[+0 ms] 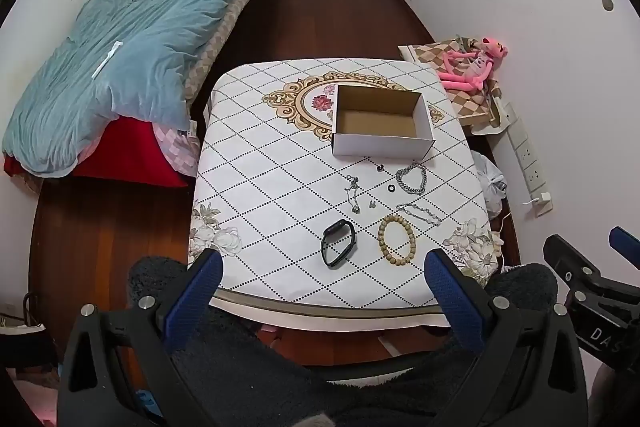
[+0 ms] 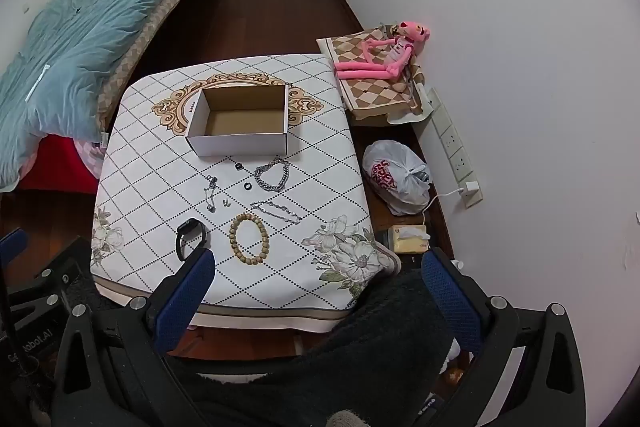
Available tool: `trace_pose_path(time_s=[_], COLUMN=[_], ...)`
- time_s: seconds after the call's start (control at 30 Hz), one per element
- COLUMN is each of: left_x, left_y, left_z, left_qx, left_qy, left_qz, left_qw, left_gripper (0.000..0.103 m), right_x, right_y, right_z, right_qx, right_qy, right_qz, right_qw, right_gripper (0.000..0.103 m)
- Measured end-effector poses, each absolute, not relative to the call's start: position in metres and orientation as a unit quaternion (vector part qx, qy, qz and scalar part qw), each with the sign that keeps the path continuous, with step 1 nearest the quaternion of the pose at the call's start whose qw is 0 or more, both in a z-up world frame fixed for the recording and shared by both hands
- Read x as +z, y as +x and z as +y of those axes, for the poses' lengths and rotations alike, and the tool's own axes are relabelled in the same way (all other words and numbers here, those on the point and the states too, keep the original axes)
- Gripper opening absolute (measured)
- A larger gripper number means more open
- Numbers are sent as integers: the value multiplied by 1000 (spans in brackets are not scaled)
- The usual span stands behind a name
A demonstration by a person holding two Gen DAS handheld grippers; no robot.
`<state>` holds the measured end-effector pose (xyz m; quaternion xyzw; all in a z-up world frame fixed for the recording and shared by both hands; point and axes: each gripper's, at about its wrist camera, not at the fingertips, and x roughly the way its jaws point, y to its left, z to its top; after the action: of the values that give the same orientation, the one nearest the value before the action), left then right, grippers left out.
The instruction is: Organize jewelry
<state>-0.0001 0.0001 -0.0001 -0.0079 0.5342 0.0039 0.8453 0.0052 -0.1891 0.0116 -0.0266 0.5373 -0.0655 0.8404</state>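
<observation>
Item: cardboard box [image 1: 382,123], open-topped, upper centre of the left wrist frame, on the patterned table [image 1: 256,187]. Contents: none visible; bare brown floor only.

Item: jewelry, all loose on the tablecloth below the box, none yet stowed.
- Black smartwatch band [image 1: 338,243], lower centre.
- Wooden bead bracelet [image 1: 396,239], just right of the band.
- Chunky silver chain bracelet [image 1: 412,179], right of centre, near the box's front wall.
- Thin silver chain [image 1: 420,214], between the chunky bracelet and the beads.
- Fine necklace [image 1: 353,193], left of the two small dark rings [image 1: 390,188].
- Small earring-like piece [image 1: 372,204]; too small to identify surely.

Progress: judged at the very start. Nothing done; every piece remains to be moved into the box.

Tool, left gripper [image 1: 322,269]: blue-padded fingers spread wide apart, holding nothing, touching nothing, hovering at the table's near edge in the lower frame.

Tool, right gripper [image 2: 318,269]: likewise spread wide, empty, lower frame of the right wrist view, near the table's front edge; its left finger overlaps the smartwatch band in view, contact not evident.
</observation>
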Motion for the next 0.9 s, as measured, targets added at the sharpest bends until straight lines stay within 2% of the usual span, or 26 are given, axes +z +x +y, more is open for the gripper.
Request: trace_pose_path(time_s=[0.9], left_x=[15], left_y=[-2], left_z=[-5], left_qx=[1], left_qy=[-4], left_qz=[523], left_qw=[852], left_gripper=[103], right_x=[20], right_y=[-1], right_z=[-191], right_qx=[-67], right_qy=[-25], right_qz=[529], right_qw=[845], right_gripper=[103])
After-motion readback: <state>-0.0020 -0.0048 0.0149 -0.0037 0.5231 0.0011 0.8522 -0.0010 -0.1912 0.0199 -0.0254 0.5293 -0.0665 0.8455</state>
